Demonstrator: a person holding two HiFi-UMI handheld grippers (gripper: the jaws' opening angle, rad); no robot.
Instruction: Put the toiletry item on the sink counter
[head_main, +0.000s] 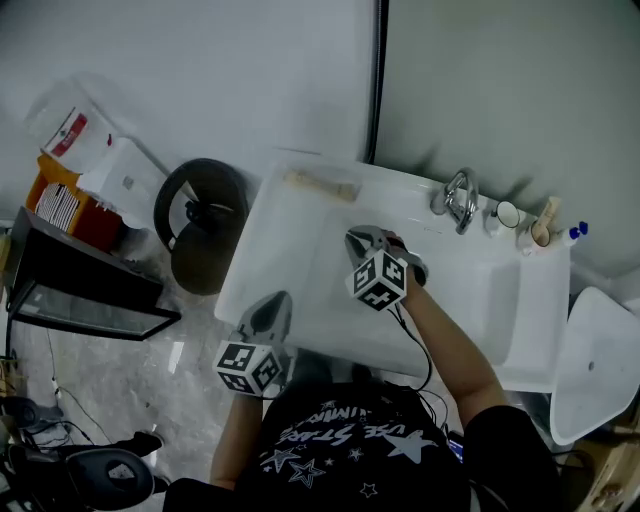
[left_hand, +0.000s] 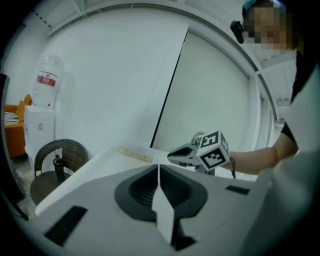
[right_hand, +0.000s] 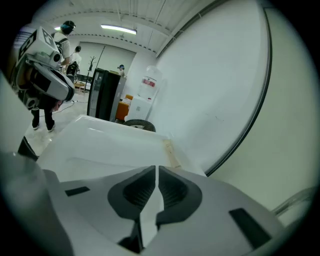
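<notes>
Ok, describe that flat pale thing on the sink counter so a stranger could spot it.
Take the white sink counter against the wall and look along its back edge, left of the chrome tap. A long, flat, beige strip lies there alone; the cups all stand right of the tap.

Toiletry item (head_main: 322, 184) — long, thin, pale tan, lying flat on white sink counter (head_main: 285, 255), far-left corner, nr wall

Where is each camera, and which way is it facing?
Head view: on the head, facing down at the sink counter; shows black shirt, left hand-held gripper, right hand-held gripper.
Left gripper view: along its shut jaws across the counter to the wall; right forearm shows.
Right gripper view: along its shut jaws down the counter; left hand-held gripper shows.
All share the toiletry item.
</notes>
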